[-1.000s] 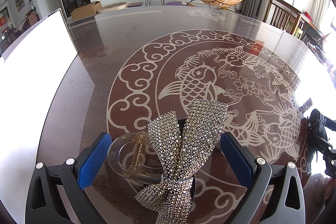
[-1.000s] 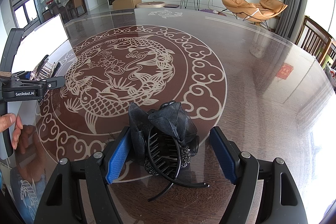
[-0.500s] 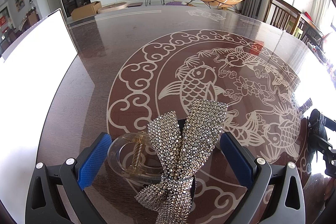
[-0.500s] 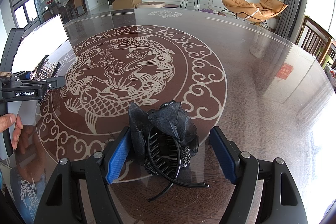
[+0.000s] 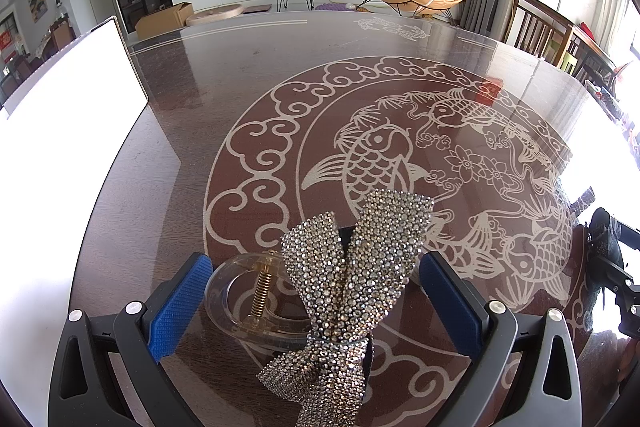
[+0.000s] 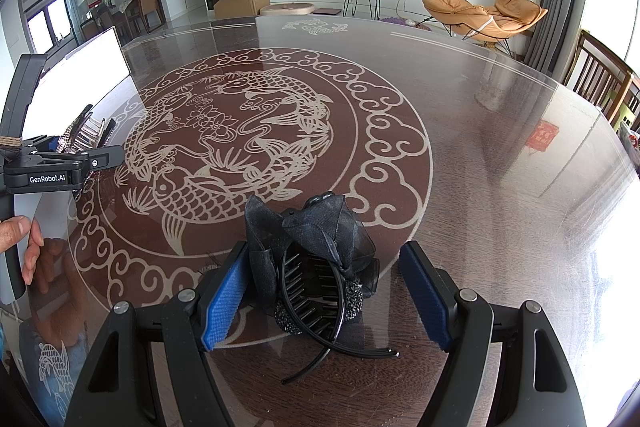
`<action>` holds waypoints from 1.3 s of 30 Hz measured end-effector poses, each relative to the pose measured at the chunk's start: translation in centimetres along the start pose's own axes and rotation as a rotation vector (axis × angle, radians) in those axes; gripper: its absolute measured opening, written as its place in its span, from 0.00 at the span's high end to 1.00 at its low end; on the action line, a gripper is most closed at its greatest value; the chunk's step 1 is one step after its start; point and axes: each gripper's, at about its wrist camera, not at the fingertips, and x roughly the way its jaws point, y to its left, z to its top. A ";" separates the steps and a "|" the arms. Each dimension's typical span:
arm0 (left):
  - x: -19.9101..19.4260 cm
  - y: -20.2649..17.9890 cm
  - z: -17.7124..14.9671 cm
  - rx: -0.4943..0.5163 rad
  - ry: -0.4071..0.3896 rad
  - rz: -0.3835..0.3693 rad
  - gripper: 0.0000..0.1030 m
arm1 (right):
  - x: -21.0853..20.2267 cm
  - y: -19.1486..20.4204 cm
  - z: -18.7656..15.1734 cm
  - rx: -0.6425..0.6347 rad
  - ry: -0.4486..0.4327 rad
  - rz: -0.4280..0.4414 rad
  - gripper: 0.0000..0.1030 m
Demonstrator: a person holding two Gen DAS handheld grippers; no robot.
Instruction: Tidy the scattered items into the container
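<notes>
A rhinestone bow hair clip [image 5: 352,267] with a clear plastic claw [image 5: 240,303] lies on the glass table between the blue pads of my left gripper [image 5: 314,271], whose jaws stand wide and open. In the right wrist view a black fabric-flower hair clip [image 6: 312,251] with a black toothed claw lies on the table inside my open right gripper [image 6: 324,253]. Its left pad [image 6: 224,299] is right beside the fabric and the right pad stands well apart. My left gripper [image 6: 100,159] also shows there at far left, held by a hand [image 6: 24,243].
A white, washed-out box-like thing [image 5: 60,147] stands at the table's left edge, also seen as a white box [image 6: 80,67] from the right wrist. The dark table [image 5: 240,87] bears a koi pattern. Wooden chairs [image 6: 600,79] stand beyond the right edge.
</notes>
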 end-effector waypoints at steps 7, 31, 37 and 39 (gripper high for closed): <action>0.0 0.0 0.0 0.000 0.000 0.000 0.00 | 0.0 0.0 0.0 0.000 0.000 0.000 0.26; 0.3 1.2 0.8 0.110 0.031 -0.085 0.00 | 0.0 0.6 0.2 -0.001 0.001 0.005 0.25; 0.2 1.1 0.9 0.108 0.044 -0.075 0.01 | 0.0 0.9 0.3 -0.004 -0.007 0.010 0.33; -0.9 1.1 0.8 0.102 0.022 -0.079 0.51 | -0.6 0.9 0.2 -0.001 -0.014 0.007 0.65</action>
